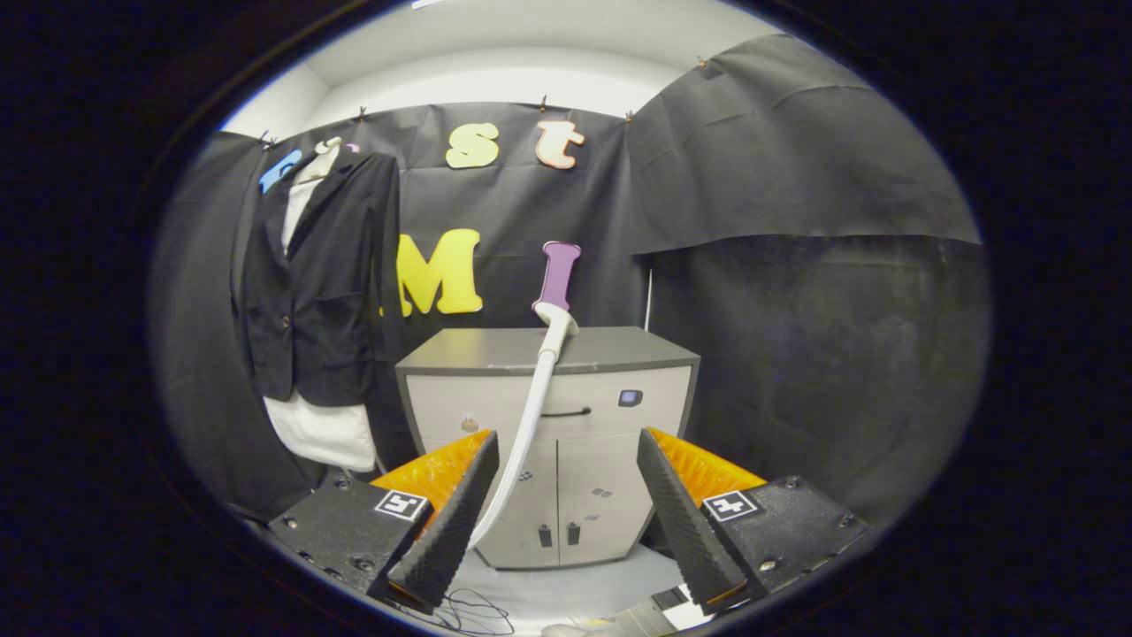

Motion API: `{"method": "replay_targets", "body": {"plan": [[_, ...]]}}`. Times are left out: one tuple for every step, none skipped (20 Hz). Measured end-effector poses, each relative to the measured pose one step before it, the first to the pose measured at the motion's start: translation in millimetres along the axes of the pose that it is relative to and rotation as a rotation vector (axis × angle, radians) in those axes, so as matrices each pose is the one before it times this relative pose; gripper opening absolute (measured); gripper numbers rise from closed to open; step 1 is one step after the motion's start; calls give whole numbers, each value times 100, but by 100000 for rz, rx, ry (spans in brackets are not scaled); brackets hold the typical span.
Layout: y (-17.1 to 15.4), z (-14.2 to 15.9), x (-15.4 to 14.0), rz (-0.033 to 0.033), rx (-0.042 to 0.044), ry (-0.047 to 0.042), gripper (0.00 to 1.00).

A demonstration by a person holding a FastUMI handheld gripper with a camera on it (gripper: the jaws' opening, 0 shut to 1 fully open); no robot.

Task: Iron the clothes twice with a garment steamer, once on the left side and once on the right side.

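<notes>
Garment steamer [555,326]: slim white head resting on the top front edge of a grey cabinet [548,442], head tilted up against the dark cloth wall; a purple piece stands just above it, whether part of the steamer or something on the wall behind I cannot tell; a white hose [522,451] curves down from the head across the cabinet front and passes behind the left finger [447,522].

Clothes: black jacket [318,292] hanging on the wall left of the cabinet, over a white shirt [323,432] whose hem shows below the jacket and whose collar shows at the neck; jacket front closed, one button visible; well apart from the steamer head.

Gripper [566,518]: fingers spread wide, nothing between them, nothing touched; cabinet doors visible through the gap; steamer lies beyond the fingers, slightly left of centre.

Hard to make out: lower end of the hose is hidden behind the left finger; the hanger is mostly covered by the jacket; thin dark cable [473,610] on the floor below the fingers, its ends cut off; pale object low between the fingers, too cropped to identify.
</notes>
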State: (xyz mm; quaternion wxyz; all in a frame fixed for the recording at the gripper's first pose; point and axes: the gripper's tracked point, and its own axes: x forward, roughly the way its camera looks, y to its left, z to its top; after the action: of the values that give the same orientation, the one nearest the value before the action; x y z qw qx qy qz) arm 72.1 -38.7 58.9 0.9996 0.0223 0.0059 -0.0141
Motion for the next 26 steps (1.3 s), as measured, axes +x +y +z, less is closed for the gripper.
{"method": "replay_targets", "body": {"plan": [[-339, 798, 1563, -55, 559, 504, 98], [-373, 823, 1680, -261, 613, 935, 98], [-125, 865, 1574, 899, 680, 657, 98], [-20, 677, 1425, 835, 595, 447, 98], [-24, 784, 1793, 982, 114, 479, 98], [-94, 724, 1915, 659, -231, 1130, 98], [101, 563, 1840, 1345, -419, 1180, 98], [356, 722, 1966, 1779, -492, 1132, 98], [234, 653, 1584, 1608, -624, 1017, 98], [197, 430, 1819, 1586, -807, 1086, 98], [295, 462, 1853, 1659, -879, 1116, 98], [238, 321, 1777, 1591, -860, 1344, 98], [206, 347, 1872, 1480, -734, 1351, 98], [309, 356, 1729, 1482, -589, 1529, 98], [264, 184, 1518, 1708, -452, 1158, 98], [106, 54, 1744, 1173, -678, 1871, 98], [-31, -32, 1555, 846, -632, 1932, 98], [-61, -82, 1470, 533, -15, 1850, 98], [-256, -32, 1247, 81, 320, 2012, 98], [-280, -191, 1099, 197, 503, 1585, 98], [-289, -160, 955, -21, 730, 1730, 98], [-252, -263, 813, 147, 666, 1882, 97], [-99, -130, 520, 365, 906, 1859, 97], [-85, -206, 652, 150, 1414, 1310, 93], [542, -224, 406, 2395, 2004, 1882, 90], [426, -316, 406, 1422, 1785, 1888, 84]]}}
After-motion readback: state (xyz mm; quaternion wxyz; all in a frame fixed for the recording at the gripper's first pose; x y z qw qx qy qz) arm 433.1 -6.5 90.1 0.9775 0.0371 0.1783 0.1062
